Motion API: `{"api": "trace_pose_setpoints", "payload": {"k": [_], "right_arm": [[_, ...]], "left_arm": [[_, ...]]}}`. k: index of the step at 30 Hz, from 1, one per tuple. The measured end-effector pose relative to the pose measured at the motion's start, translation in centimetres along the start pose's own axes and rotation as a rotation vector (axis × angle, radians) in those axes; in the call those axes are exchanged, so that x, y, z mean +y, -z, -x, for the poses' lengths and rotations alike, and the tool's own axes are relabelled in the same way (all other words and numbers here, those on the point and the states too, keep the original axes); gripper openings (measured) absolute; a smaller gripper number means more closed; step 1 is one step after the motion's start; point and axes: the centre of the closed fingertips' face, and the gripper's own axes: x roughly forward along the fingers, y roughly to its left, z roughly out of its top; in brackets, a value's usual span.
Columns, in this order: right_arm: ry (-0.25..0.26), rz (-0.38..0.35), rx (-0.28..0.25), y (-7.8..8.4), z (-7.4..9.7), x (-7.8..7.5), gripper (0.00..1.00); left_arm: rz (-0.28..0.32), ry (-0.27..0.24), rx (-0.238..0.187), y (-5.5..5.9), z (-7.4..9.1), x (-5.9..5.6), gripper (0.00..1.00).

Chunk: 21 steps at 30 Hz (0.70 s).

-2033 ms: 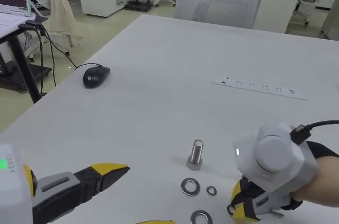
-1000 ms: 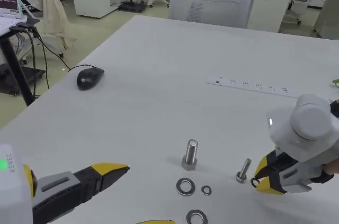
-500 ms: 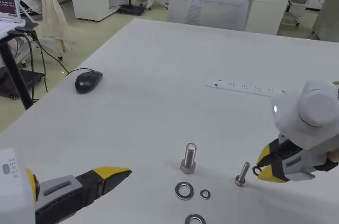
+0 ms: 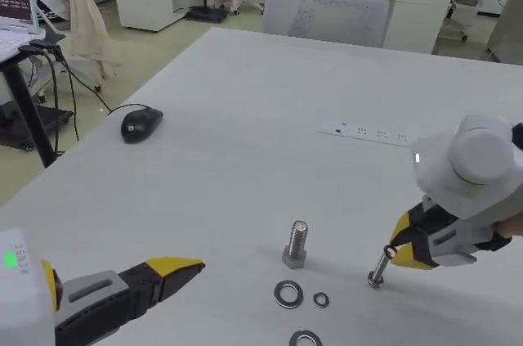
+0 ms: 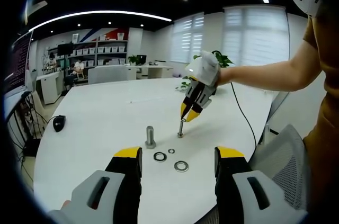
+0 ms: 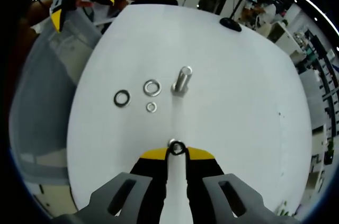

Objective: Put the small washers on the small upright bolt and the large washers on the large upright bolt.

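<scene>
The small washer (image 6: pixel 182 148) is sitting pinched in the tips of the right gripper (image 4: pixel 399 251), whose jaws are standing closed on the ring's rim with only a thin slit between them. The gripper is holding that ring right at the top end of the small bolt (image 4: pixel 377 269), which is standing on its head on the white table (image 4: pixel 245 117), its shaft leaning a touch toward the gripper in the head view. Whether the ring is actually sitting around the thread or only touching the tip, I cannot tell.

Just beside it, toward the person's left, the large bolt (image 4: pixel 296 245) is standing upright on its hex head, its shaft bare. In front of that bolt, nearer the person, three loose rings are lying flat: a large washer (image 4: pixel 278 294), a second small washer (image 4: pixel 315 300) just beside it on the side of the small bolt, and another large washer (image 4: pixel 294 338) closer in, at the bottom edge of the head view.

The left gripper (image 5: pixel 178 154) is hovering low at the near edge of the table, well apart from the bolts, jaws spread wide and gripping nothing, yellow tips pointing toward the washers.

Further out, a black mouse (image 4: pixel 141 123) with its cable is lying on the far left of the table, and a white power strip (image 4: pixel 365 132) is lying across the far side.
</scene>
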Motion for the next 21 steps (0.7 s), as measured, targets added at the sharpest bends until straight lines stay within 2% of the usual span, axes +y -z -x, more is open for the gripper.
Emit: {"api": "trace_pose_setpoints", "payload": {"k": [21], "right_arm": [[-0.034, 0.016, 0.032, 1.0, -1.9, -0.3, 0.13]], "left_arm": [[0.01, -0.002, -0.001, 0.0, -0.2, 0.3, 0.54]]}}
